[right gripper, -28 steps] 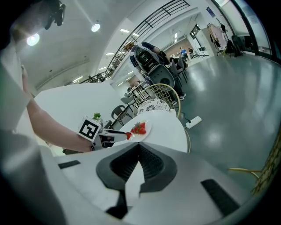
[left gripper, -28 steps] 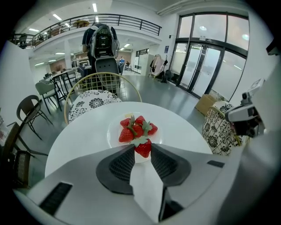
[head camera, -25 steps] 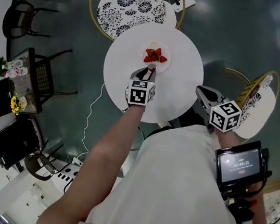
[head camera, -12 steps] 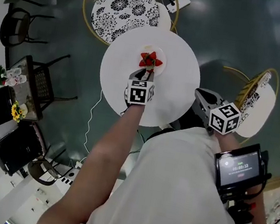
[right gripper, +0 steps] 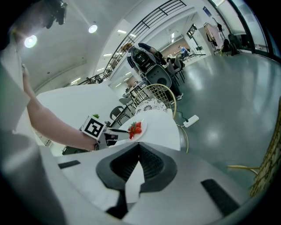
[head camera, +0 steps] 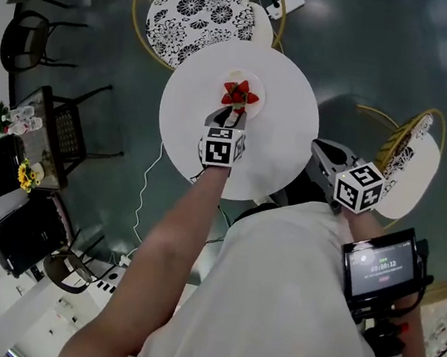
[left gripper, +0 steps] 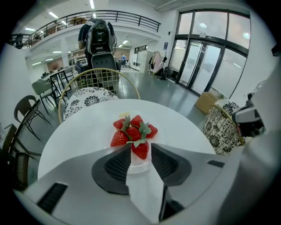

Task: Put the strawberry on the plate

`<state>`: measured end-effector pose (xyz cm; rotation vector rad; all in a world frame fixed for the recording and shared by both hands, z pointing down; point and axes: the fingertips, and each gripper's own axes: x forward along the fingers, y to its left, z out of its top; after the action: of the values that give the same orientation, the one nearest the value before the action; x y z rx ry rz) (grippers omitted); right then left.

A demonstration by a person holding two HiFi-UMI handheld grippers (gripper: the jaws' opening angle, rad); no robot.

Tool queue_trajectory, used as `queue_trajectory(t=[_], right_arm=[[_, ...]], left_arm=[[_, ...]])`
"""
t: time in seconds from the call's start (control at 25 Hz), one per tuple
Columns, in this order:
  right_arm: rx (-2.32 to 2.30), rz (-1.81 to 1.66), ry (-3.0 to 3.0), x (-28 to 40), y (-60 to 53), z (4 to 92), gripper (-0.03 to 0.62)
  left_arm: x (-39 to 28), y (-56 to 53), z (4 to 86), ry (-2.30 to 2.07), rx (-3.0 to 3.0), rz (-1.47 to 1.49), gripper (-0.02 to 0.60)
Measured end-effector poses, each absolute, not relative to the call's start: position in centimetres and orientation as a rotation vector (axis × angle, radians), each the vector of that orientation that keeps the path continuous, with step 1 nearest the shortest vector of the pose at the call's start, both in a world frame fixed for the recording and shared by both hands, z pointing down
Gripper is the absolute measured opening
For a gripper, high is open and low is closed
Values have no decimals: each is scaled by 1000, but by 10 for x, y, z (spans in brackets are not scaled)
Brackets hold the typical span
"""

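Note:
A small white plate (head camera: 256,86) with a heap of red strawberries (head camera: 238,94) stands at the far side of the round white table (head camera: 286,129). My left gripper (head camera: 232,114) reaches to the plate's near rim, and its jaws are shut on the nearest strawberry (left gripper: 141,150), which hangs low over the plate (left gripper: 138,168) against the heap (left gripper: 131,130). My right gripper (head camera: 321,149) hovers off the table's right edge, shut and with nothing in it. From the right gripper view, the left gripper (right gripper: 115,130) is at the plate (right gripper: 143,130).
A gold-framed chair with a black-and-white patterned seat (head camera: 202,6) stands behind the table, and another (head camera: 412,157) at the right. A white power strip (head camera: 277,7) and a cable (head camera: 149,179) lie on the dark floor. Dark chairs stand at the left.

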<state>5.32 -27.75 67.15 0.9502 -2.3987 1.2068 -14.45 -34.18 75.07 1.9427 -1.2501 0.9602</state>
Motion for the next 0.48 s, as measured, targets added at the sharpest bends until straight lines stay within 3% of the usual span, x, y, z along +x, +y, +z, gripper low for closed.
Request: queue_trajectory(t=[0.12, 0.48], right_arm=[[944, 1201, -2404, 53, -277, 673, 5], [891, 1158, -2446, 41, -282, 666, 5]], left_arm=[[-147, -340, 749, -1269, 1945, 934, 166], [-165, -328, 729, -1330, 1921, 892, 166]])
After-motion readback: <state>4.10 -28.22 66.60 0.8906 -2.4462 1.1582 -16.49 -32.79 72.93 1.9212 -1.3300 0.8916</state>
